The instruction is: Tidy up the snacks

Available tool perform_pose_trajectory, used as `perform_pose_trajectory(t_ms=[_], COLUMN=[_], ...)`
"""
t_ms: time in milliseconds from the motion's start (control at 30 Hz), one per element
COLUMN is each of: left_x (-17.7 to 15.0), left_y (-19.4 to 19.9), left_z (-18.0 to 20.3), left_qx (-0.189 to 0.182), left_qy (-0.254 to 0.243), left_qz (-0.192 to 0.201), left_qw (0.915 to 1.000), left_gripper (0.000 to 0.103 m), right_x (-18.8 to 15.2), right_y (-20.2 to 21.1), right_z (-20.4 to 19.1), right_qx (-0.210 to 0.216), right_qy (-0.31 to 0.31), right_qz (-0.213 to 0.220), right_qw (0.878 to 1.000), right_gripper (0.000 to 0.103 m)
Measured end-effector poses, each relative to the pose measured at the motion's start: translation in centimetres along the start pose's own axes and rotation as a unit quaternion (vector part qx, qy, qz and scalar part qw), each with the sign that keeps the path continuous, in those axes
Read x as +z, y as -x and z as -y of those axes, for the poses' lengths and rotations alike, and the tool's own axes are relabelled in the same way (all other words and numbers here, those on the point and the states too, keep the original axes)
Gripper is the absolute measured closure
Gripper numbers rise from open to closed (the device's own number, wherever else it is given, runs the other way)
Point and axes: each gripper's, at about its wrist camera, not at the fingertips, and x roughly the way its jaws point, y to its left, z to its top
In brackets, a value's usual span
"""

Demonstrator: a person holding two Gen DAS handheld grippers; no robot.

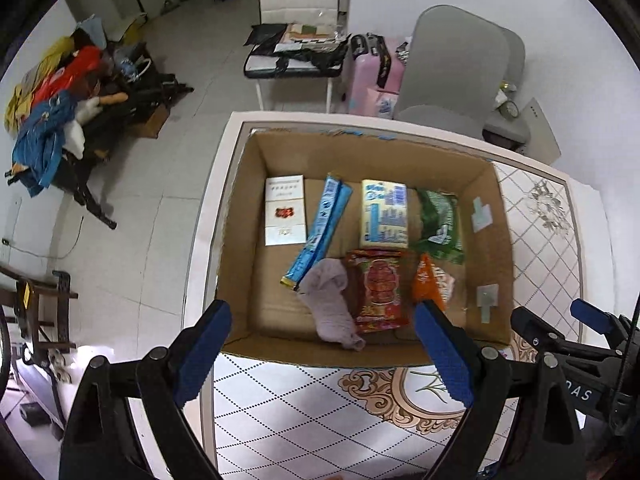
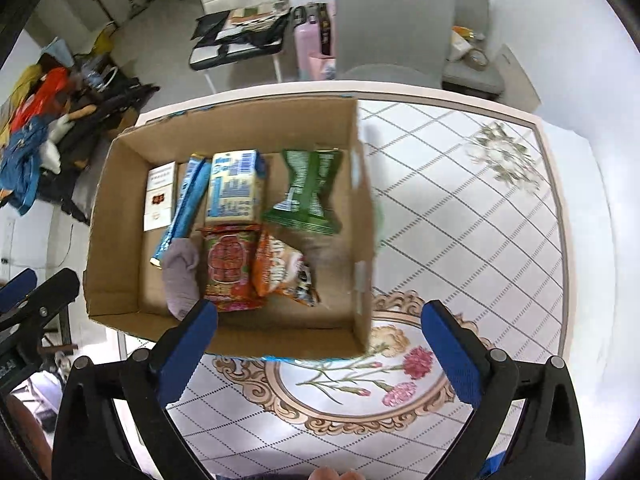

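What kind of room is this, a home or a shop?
Most likely a home living or dining room: a patterned table, grey chairs, and a pile of clothes on the tiled floor.

the left gripper (image 1: 322,350) hangs wide open over the cardboard box (image 1: 420,152). inside lie a white carton (image 1: 285,210), a blue stick pack (image 1: 320,226), and a red packet (image 1: 380,292).

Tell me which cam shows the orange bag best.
Right wrist. There the orange bag lies in full view in the box, beside the red pack. In the left wrist view only its upper part shows; a fingertip of the left gripper hides the rest.
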Motion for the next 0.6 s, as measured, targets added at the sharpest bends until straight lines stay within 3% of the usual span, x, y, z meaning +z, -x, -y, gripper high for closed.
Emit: perform_pose_trajectory(t_ms=[333, 533, 600], left_x=[-1.2, -3.1, -4.0], left_y=[8.4, 15.6, 17.9], left_z=[1.4, 2.3, 2.8], left_qx=[0.008, 0.014, 0.018], left_qy=[-0.005, -0.011, -0.013], left_qz=[0.071, 0.118, 0.129], left_qw=[0.9975, 0.9929, 0.9914], left_gripper=[0.009, 0.009, 0.002], right_x=[-2.6, -4.8, -5.8], right_y=[9.9, 18.3, 21.3], right_z=[2.2, 2.6, 2.7], right_qx=[0.032, 0.012, 0.003], right_qy=[-0.011, 0.008, 0.014], right_qz=[0.069, 0.116, 0.134], right_qw=[0.997, 0.993, 0.991], right_gripper=[0.0, 0.0, 0.0])
